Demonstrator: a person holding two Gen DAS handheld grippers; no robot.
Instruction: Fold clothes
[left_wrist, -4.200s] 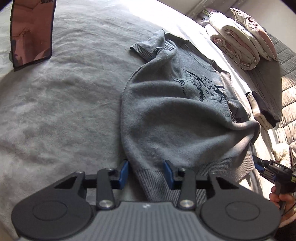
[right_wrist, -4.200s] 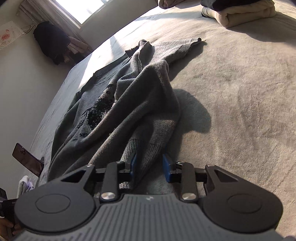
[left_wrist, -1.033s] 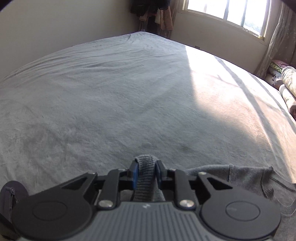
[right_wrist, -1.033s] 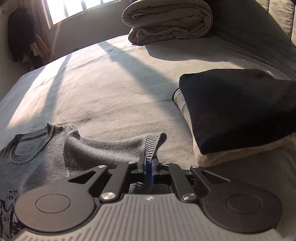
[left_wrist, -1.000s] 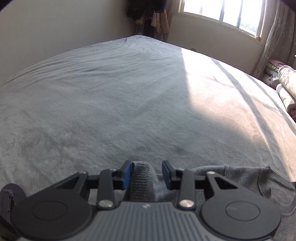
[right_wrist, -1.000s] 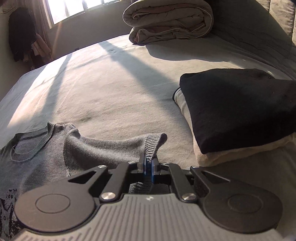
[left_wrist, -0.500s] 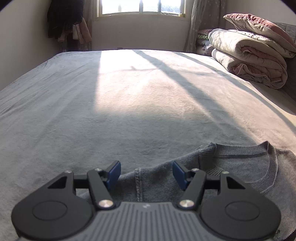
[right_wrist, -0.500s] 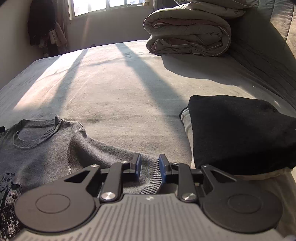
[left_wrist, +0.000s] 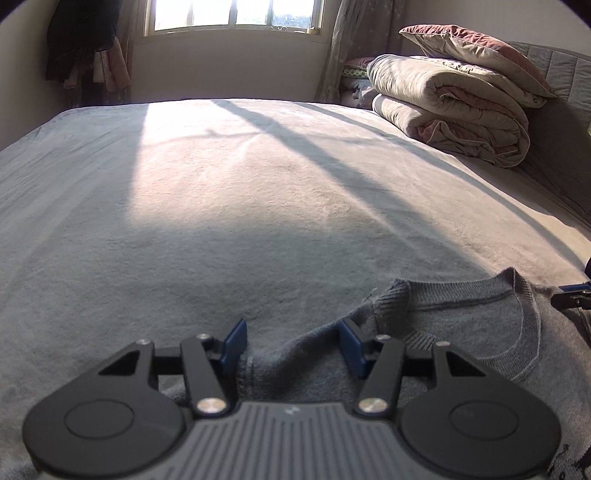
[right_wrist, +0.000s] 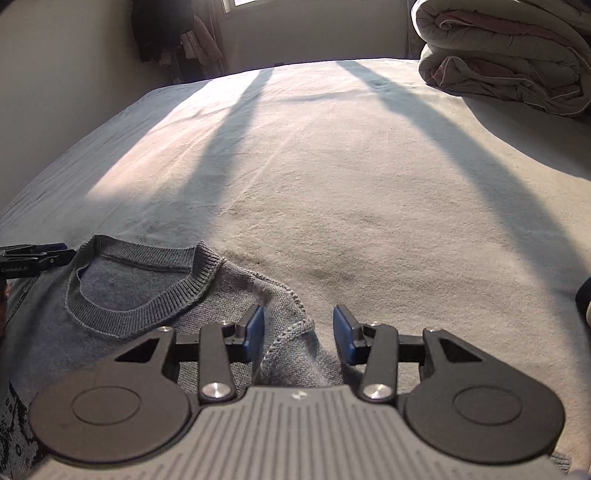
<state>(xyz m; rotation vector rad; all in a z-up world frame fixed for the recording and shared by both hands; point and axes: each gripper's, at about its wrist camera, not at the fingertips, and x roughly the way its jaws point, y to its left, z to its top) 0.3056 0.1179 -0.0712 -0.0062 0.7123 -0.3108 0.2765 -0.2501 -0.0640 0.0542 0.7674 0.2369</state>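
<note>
A grey knit sweater (left_wrist: 480, 332) lies flat on the bed, its ribbed neckline (right_wrist: 147, 295) facing the window. My left gripper (left_wrist: 291, 341) is open over the sweater's left shoulder seam, blue pads apart, fabric lying loose between them. Over the right shoulder seam my right gripper (right_wrist: 298, 332) is also open, with the seam running between its pads. Each gripper's tip shows at the edge of the other's view: the right one (left_wrist: 570, 295) and the left one (right_wrist: 33, 258).
The grey bedspread (left_wrist: 258, 203) stretches ahead to a sunlit window (left_wrist: 232, 14). A rolled quilt with a pillow on top (left_wrist: 454, 99) sits at the far right by the headboard. Dark clothes (left_wrist: 85, 40) hang at the far left wall.
Both grippers have let go of the sleeve cuffs and opened wider. They now sit at the sweater's shoulders, and the views have swung toward the window.
</note>
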